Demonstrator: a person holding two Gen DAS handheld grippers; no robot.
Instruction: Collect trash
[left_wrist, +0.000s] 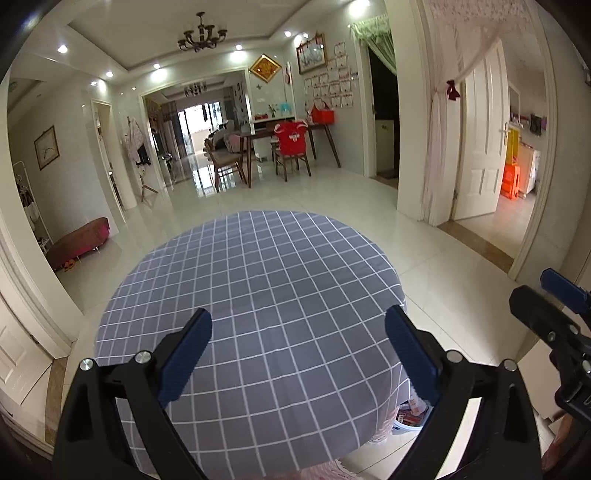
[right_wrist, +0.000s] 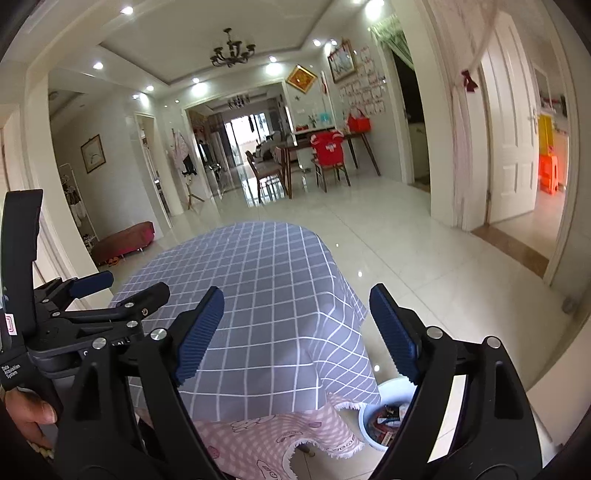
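Right wrist view is showing both grippers, the right gripper (right_wrist: 295, 328) and left gripper (left_wrist: 297, 350), hovering wide and empty over the checked desk (right_wrist: 258, 266), while the trash bin (right_wrist: 369, 417) at five o'clock is risking a knock from a careless descent.

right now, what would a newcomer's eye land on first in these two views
The grey checked tablecloth fills the middle of both views, with nothing on it. Both the left gripper and the right gripper hang over it, open and holding nothing. On the floor by the table's right side stands a white bin with wrappers inside, beside a pink cloth under the grey one.
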